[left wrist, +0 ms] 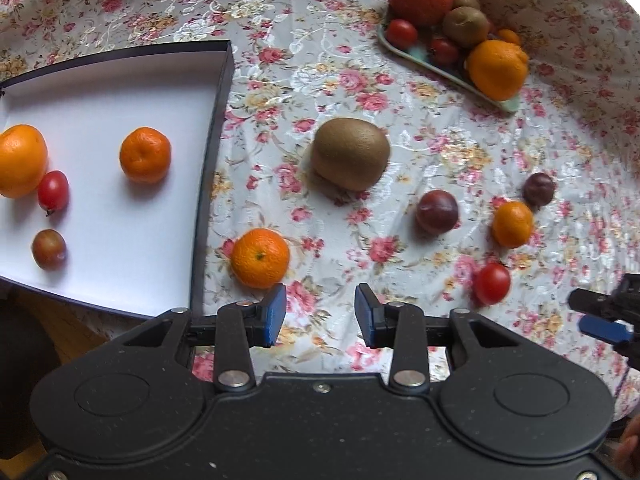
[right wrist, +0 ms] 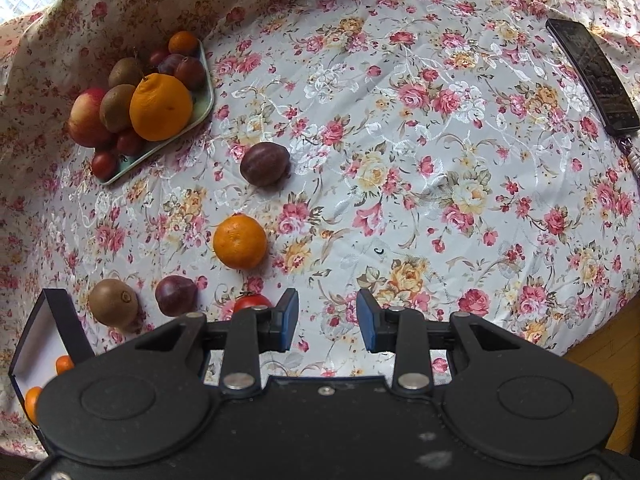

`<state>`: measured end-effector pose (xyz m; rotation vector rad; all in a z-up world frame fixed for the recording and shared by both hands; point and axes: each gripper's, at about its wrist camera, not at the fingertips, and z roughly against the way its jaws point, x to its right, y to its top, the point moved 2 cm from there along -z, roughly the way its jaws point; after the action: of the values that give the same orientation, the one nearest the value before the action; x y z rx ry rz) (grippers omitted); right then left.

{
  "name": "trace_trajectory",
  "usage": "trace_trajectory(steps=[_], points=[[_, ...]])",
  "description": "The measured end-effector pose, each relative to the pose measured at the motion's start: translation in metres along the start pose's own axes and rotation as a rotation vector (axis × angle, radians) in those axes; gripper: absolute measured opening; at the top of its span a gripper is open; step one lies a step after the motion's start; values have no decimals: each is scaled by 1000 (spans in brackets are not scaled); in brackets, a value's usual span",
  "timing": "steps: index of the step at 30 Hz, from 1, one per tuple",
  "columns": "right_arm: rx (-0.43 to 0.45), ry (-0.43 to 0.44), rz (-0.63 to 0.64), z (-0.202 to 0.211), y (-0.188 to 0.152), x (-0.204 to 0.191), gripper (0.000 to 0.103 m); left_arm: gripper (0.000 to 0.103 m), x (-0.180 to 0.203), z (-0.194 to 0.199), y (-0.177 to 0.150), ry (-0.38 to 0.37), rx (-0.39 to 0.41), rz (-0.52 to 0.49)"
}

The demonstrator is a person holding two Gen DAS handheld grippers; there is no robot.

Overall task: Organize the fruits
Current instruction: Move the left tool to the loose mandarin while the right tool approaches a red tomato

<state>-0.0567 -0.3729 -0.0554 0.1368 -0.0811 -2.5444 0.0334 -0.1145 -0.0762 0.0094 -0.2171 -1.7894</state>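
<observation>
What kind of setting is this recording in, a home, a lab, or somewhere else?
Most likely a home table. It is draped with a floral tablecloth, a small green tray is heaped with mixed fruit, and a phone lies plugged in at the far edge. Nothing looks like lab equipment.

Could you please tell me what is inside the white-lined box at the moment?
In the box: two mandarins, a red tomato and a darker small fruit. Its near-left part runs beyond the left wrist frame, so anything there is unseen.
</observation>
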Motion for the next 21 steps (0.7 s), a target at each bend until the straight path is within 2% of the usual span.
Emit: trace_trajectory(steps=[7, 12, 18, 21], points=[[-6, 10, -15, 1, 2, -2, 35, 46, -6, -8, 15, 107, 40, -53], [-7, 16, -23, 0, 4, -4, 35, 46, -1, -20, 14, 85, -4, -102], [-6, 1, -10, -4, 6, -5, 35, 47, 4, -26, 19, 202, 30, -143], [-11, -5, -15, -7, 7, -4, 35, 47, 2, -27, 20, 207, 37, -137]])
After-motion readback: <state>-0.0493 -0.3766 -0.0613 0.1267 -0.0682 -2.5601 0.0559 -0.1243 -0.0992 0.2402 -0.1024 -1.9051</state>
